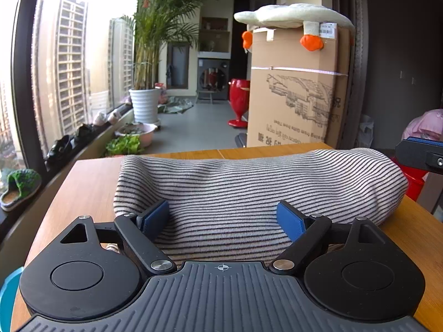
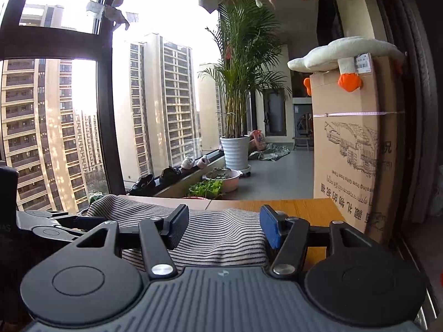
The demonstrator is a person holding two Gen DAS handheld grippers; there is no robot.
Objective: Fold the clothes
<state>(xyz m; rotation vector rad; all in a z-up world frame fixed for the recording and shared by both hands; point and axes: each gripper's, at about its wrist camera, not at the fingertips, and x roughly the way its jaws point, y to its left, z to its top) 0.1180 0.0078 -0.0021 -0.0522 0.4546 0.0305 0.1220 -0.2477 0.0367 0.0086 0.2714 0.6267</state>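
Both grippers hang low over the striped garment with their jaws spread wide and nothing between them: the left gripper (image 1: 223,220) sits over the near left part of the cloth, and the right gripper (image 2: 224,228) over its right end, close to where the cloth stops short of the table's right edge. The striped garment (image 1: 249,182) lies on the wooden table (image 1: 83,182) as a broad, rounded bundle, doubled over so that its far side bulges in a soft roll instead of lying flat; whether that is a fold already made or a loose heap waiting to be squared up, these views cannot settle. It looks like a thin knit with fine dark stripes on a pale ground, so I judge it light, limp and a little stretchy, likely to sag and drape from any single pinch and to drag along the wood rather than slide cleanly. It should not be fragile, but a grip through several layers at once would lift the whole bundle. The better places to take hold seem to be the near edge under each gripper, one layer at a corner or hem, both sides together so the cloth stays level. Beyond the table stand a tall cardboard box (image 1: 296,88) with a plush toy (image 1: 290,13) on top, a potted palm (image 1: 145,102) and a big window (image 2: 69,110).
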